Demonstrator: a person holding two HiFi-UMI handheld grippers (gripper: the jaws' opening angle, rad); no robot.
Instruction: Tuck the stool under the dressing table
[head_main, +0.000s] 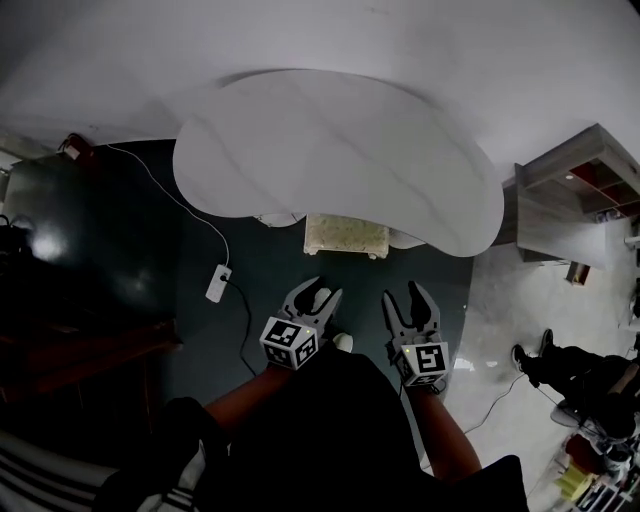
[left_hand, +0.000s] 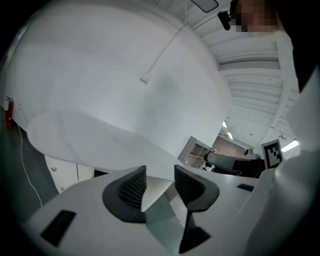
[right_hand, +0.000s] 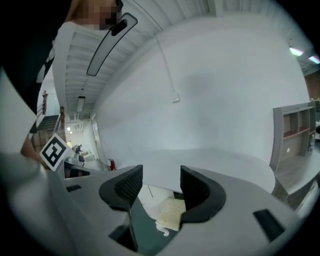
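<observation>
Nearest you is your own dark clothing (head_main: 330, 430), filling the bottom of the head view, with both forearms reaching out of it. Just past it, your left claw (head_main: 322, 292) and right claw (head_main: 403, 297) are side by side, apart from each other and pointing towards the desk. Each claw stands open with nothing between its jaws; the two gripper views show only floor and furniture through the gaps.

Beyond the claws, an open stretch of dark green floor (head_main: 270, 270) lies between you and the stool. To its left a white power strip (head_main: 217, 283) lies on the floor, its white cord (head_main: 165, 190) running off towards the far left. On the right the dark floor ends in a curved edge against pale glossy floor (head_main: 500, 320).

The stool (head_main: 346, 235) has a pale cream, rectangular seat. It sits at the near rim of the desk (head_main: 340, 150), its far edge under the top and the rest showing.

The desk top is white and kidney-shaped, set against a white wall. Far right stands a grey shelf unit (head_main: 560, 200); what is in its compartments is too small to tell.
</observation>
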